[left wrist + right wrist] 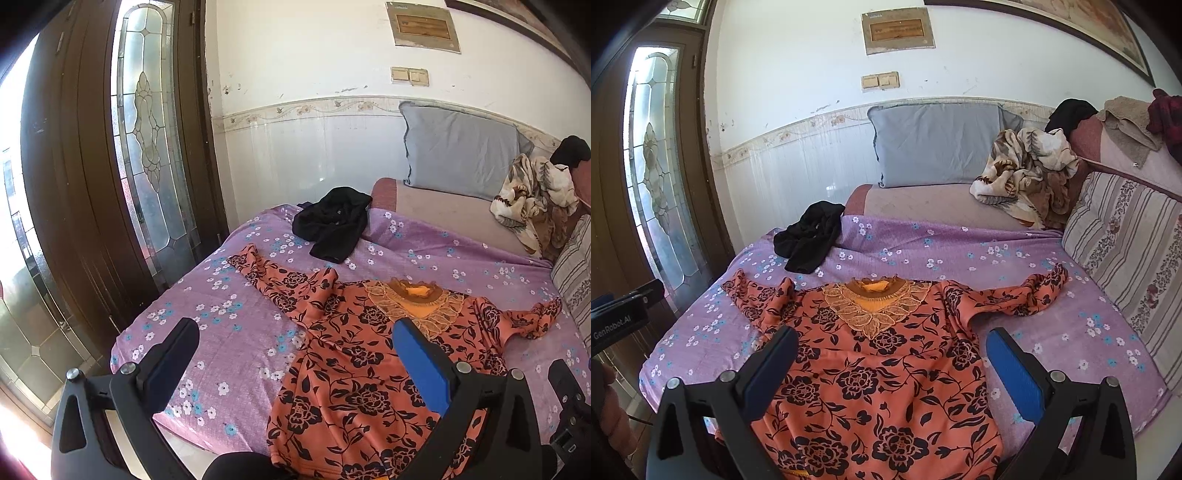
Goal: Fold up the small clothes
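Facing you: one orange floral blouse lies flat, front up, near the bed's front edge, sleeves spread toward both side edges.
Handling: likely light, soft and slippery; pinch a sleeve cuff or shoulder seam.
Waiting: one black garment crumpled toward the back left corner.
Claws: your left claw and right claw both hover wide, holding nothing.
Beyond: one grey pillow, one patterned blanket.

One orange floral blouse with a lace collar at 6 o'clock, one crumpled black garment at 10, one grey pillow at 12, one cream-and-brown blanket at 2, one striped cushion at 3.
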`<action>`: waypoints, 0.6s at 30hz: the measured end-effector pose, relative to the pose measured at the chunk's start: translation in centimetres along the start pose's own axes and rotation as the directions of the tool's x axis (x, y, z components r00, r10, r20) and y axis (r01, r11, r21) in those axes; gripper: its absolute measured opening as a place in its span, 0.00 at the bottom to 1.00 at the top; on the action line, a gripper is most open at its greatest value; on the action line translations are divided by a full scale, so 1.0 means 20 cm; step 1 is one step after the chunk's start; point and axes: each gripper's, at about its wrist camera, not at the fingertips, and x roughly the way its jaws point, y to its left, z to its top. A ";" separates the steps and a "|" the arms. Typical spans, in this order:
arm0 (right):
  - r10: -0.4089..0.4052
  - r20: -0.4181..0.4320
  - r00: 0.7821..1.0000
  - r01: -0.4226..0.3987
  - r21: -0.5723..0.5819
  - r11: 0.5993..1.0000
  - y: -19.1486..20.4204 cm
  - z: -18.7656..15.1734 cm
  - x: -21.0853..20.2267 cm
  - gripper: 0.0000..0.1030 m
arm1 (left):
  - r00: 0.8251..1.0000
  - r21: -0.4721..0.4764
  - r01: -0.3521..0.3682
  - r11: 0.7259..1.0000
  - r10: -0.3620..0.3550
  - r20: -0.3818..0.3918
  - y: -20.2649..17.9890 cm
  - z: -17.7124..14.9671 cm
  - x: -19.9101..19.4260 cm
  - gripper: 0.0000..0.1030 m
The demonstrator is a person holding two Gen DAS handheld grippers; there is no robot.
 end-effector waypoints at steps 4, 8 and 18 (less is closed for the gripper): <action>-0.001 0.001 1.000 0.001 0.000 1.000 0.00 0.00 0.00 1.00 | 1.000 -0.003 0.001 1.000 -0.001 0.000 0.00 -0.01 0.01 1.00; 0.001 0.002 1.000 -0.001 0.008 1.000 -0.01 0.01 0.00 1.00 | 1.000 -0.007 0.001 1.000 -0.001 -0.001 -0.01 0.00 0.01 1.00; 0.002 0.000 1.000 -0.002 0.016 1.000 -0.02 0.00 0.00 1.00 | 1.000 0.000 0.001 1.000 -0.001 0.000 -0.02 -0.01 0.01 1.00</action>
